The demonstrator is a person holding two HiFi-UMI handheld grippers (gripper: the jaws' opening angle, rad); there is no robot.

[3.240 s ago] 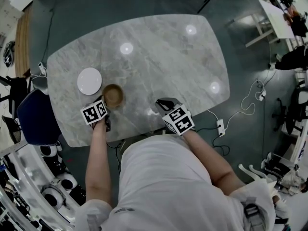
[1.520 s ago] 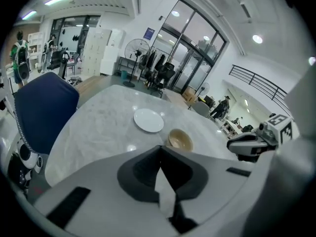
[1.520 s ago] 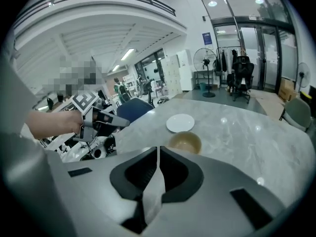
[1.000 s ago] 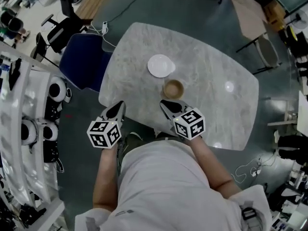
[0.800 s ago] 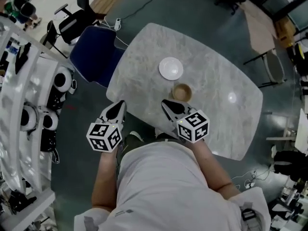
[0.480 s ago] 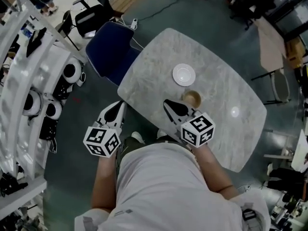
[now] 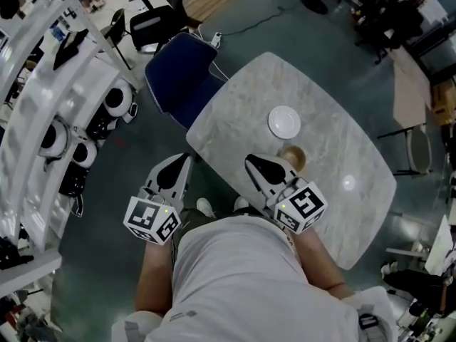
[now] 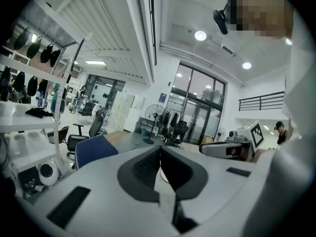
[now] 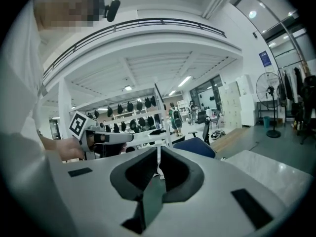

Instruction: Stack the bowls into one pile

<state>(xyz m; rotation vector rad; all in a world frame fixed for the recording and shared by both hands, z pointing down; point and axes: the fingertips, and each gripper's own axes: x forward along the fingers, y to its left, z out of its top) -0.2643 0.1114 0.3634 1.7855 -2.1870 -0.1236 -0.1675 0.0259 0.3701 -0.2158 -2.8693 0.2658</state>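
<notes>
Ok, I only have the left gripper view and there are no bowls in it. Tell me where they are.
Observer: Both sit on the marble table. The white bowl is beside the brown bowl, and they are not stacked.
Operator: Now give me the right claw.
Observer: The right claw is over the table's near edge, just short of the brown bowl. It is shut with nothing in it.
Operator: Place my left claw against the table.
Observer: The left claw is off the table, over the floor beside its corner. It is farther from both bowls than the right one.
</notes>
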